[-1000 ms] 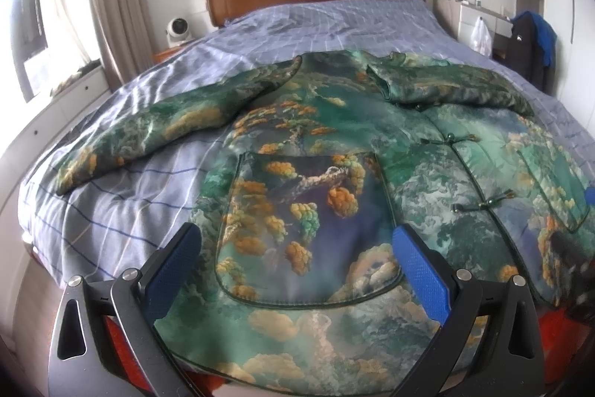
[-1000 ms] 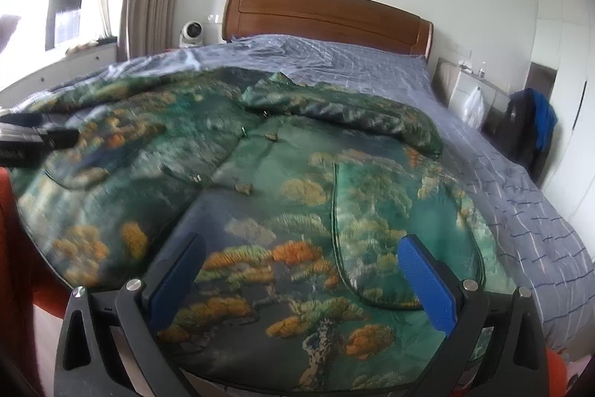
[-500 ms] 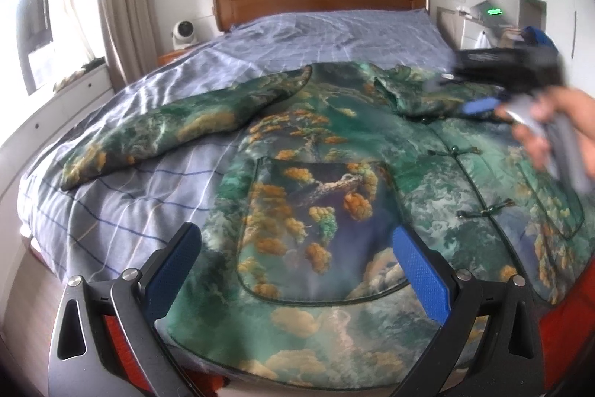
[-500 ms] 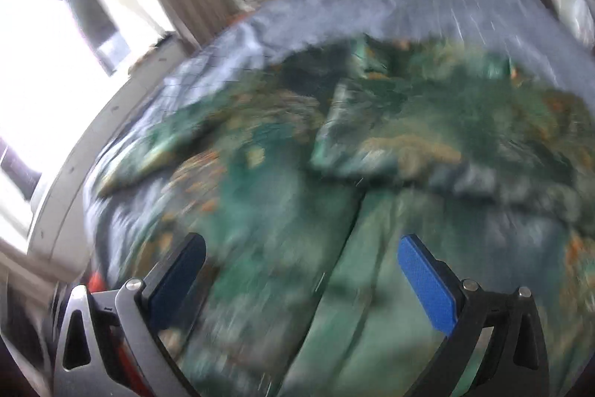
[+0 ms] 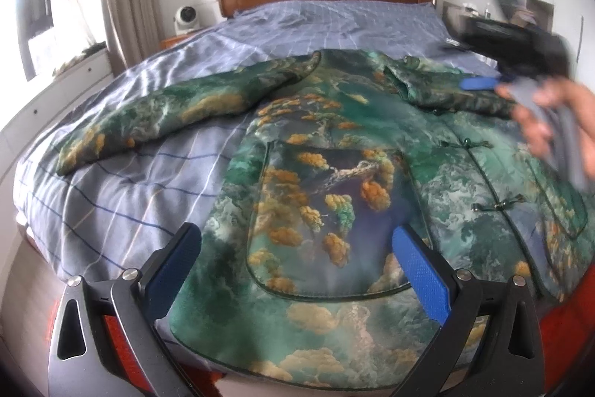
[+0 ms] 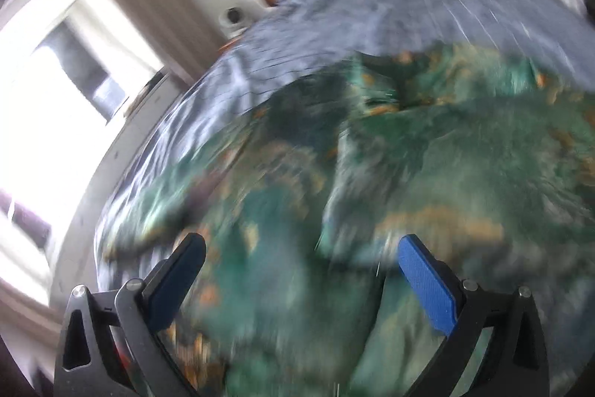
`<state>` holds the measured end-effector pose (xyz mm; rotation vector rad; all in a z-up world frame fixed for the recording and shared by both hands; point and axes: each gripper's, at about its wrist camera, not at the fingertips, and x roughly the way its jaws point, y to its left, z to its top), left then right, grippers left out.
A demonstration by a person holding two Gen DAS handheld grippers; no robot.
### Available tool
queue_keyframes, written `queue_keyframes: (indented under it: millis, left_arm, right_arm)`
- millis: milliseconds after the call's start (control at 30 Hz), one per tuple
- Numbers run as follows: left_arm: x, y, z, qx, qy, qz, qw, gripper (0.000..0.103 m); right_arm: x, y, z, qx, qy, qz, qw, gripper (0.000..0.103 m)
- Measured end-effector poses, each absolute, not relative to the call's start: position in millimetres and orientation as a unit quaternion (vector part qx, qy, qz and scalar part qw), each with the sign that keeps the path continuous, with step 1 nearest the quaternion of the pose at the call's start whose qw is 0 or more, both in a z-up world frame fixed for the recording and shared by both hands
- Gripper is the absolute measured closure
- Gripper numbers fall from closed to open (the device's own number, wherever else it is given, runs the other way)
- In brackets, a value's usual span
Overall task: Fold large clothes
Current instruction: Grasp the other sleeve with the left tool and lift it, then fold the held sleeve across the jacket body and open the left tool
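Left wrist view: left gripper hovering, fingers spread wide, jacket lying between and beyond them.
Right gripper: fingers gaping, blurred jacket beyond.

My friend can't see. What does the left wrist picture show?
A green jacket with orange clouds lies flat on a striped blue bed. The left claw hangs open at its hem, and the right claw, blurry, reaches over the folded far sleeve.

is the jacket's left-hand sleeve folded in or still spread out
Spread out. That sleeve of the jacket lies straight across the bedsheet, away from the body, not laid over it.
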<state>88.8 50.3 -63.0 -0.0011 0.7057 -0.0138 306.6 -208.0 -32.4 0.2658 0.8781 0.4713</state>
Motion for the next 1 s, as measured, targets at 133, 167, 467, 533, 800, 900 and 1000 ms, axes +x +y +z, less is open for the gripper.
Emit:
queue_keyframes:
  millis: [133,167,467,533,800,900,1000]
  left_arm:
    - [92,55,-61,-0.019,0.357,-0.008,0.934,0.000]
    - [94,58,-60,-0.026,0.363,-0.008,0.931,0.000]
    - [184,164,-28,-0.176,0.388,-0.003,0.905,0.000]
    - [214,212,-42,-0.253,0.401,0.029,0.880,0.000]
    - [245,350,-124,-0.504,0.363,0.161,0.767,0.002]
    - [229,369,-135,-0.585,0.297,0.190,0.731,0.019]
    - [244,365,-107,-0.517,0.323,0.202,0.767,0.092]
  right_arm:
    - [228,-208,-21,0.043,0.396,0.254,0.881,0.001]
    - [213,-210,-21,0.034,0.392,0.258,0.882,0.001]
    - [94,-230,-38,0.008,0.369,0.246,0.897,0.001]
    - [82,-232,-41,0.015,0.368,0.233,0.900,0.001]
    - [49,-246,-43,0.036,0.361,0.205,0.909,0.001]
    - [45,-248,-48,0.030,0.367,0.203,0.907,0.001]
    - [43,-250,-55,0.041,0.372,0.201,0.905,0.001]
